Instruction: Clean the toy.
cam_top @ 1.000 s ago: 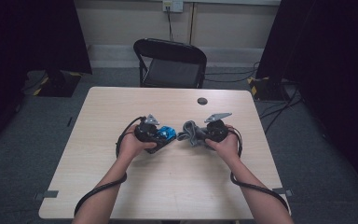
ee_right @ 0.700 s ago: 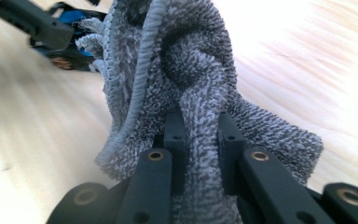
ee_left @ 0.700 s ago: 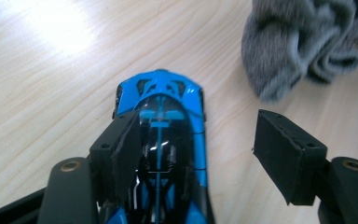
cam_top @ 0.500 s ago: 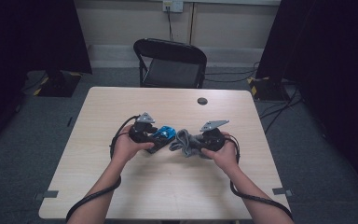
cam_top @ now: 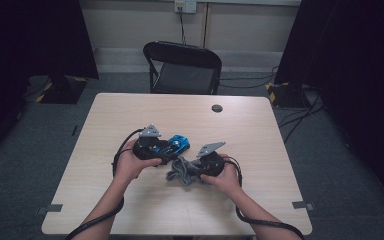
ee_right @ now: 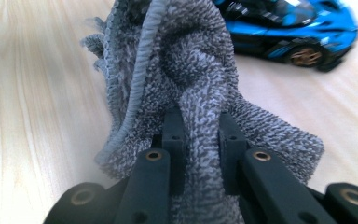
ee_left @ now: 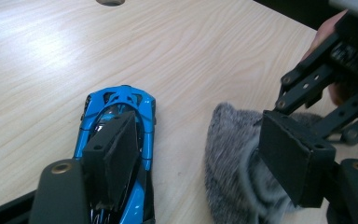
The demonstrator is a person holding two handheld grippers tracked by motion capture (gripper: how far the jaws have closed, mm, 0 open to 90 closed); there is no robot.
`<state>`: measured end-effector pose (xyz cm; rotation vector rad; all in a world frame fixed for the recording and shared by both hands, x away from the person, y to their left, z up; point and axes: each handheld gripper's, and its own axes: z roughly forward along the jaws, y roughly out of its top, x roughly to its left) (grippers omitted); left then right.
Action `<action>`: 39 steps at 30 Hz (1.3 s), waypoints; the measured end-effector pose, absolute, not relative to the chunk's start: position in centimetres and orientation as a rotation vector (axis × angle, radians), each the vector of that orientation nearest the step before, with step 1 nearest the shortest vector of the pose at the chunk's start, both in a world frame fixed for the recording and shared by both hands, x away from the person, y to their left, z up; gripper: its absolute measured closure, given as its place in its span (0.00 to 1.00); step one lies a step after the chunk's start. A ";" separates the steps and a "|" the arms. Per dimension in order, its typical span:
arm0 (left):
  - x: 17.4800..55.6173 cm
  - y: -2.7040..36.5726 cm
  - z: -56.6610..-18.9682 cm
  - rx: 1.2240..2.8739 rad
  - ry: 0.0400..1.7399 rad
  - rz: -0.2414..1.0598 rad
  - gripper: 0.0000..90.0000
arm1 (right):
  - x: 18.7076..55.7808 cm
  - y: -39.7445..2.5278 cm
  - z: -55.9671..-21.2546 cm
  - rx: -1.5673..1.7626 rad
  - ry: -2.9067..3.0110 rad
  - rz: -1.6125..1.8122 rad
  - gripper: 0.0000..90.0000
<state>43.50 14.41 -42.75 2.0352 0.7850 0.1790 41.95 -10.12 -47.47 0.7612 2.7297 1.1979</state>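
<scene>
Right claw [ee_right: 199,140] pinches grey cloth [ee_right: 186,70]; blue car [ee_right: 298,28] front cut off.

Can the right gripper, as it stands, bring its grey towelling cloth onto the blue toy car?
Probably yes. The right gripper pinches the grey towelling cloth, and bare wooden table lies between the cloth and the blue toy car; the left gripper covers part of the car.

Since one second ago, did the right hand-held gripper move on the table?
Yes. The right hand-held gripper, shut on the grey cloth, moved toward the person's side, farther from the black disc.
</scene>
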 end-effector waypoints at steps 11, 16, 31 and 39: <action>43.1 14.0 -42.7 2.035 0.773 0.165 0.32 | 42.0 -10.6 -46.6 0.759 2.735 1.190 0.58; 42.8 12.7 -42.6 2.047 0.734 0.154 0.32 | 42.6 -12.3 -45.3 0.770 2.694 1.201 0.50; 41.6 7.2 -45.2 2.179 0.571 0.096 0.35 | 45.5 -16.0 -45.5 0.883 2.574 1.156 0.27; 41.1 6.5 -47.4 2.282 0.558 0.098 0.40 | 46.1 -15.7 -45.2 0.907 2.549 1.165 0.19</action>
